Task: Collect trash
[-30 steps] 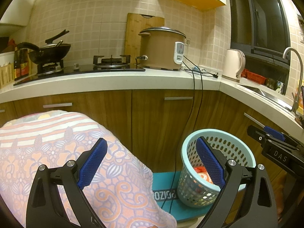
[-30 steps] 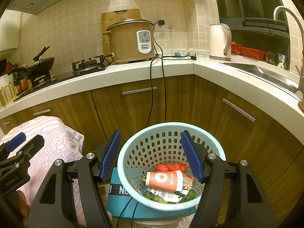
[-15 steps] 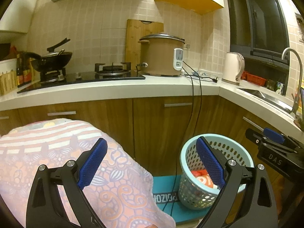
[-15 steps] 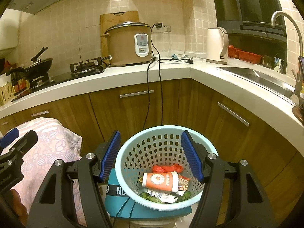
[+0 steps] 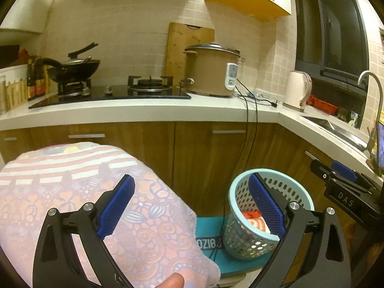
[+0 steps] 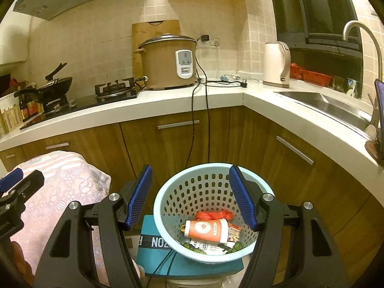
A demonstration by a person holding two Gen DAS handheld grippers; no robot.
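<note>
A pale blue perforated basket (image 6: 177, 199) (image 5: 236, 196) stands on a teal box (image 6: 153, 244) low against the wooden cabinets. Inside lie an orange paper cup (image 6: 207, 231), a red crumpled wrapper (image 6: 213, 215), a printed packet and green scraps. My right gripper (image 6: 190, 198) hovers above and in front of the basket, open, nothing between its blue pads. My left gripper (image 5: 190, 206) is open too, held over a flower-patterned cloth (image 5: 72, 180), with the basket behind its right finger. Each gripper shows at the edge of the other's view.
A white L-shaped counter (image 6: 216, 100) carries a brown rice cooker (image 6: 168, 62), a gas hob (image 5: 148, 84), a wok (image 5: 74, 68), a white kettle (image 6: 276, 64) and a sink with tap (image 6: 324, 100). Black cords (image 6: 199, 124) hang down the cabinet fronts to the box. A fingertip (image 5: 171, 280) shows at the bottom edge.
Both grippers have risen slightly, so the basket and cloth sit lower in each view. Neither gripper's opening has changed, and the trash in the basket lies as before.
</note>
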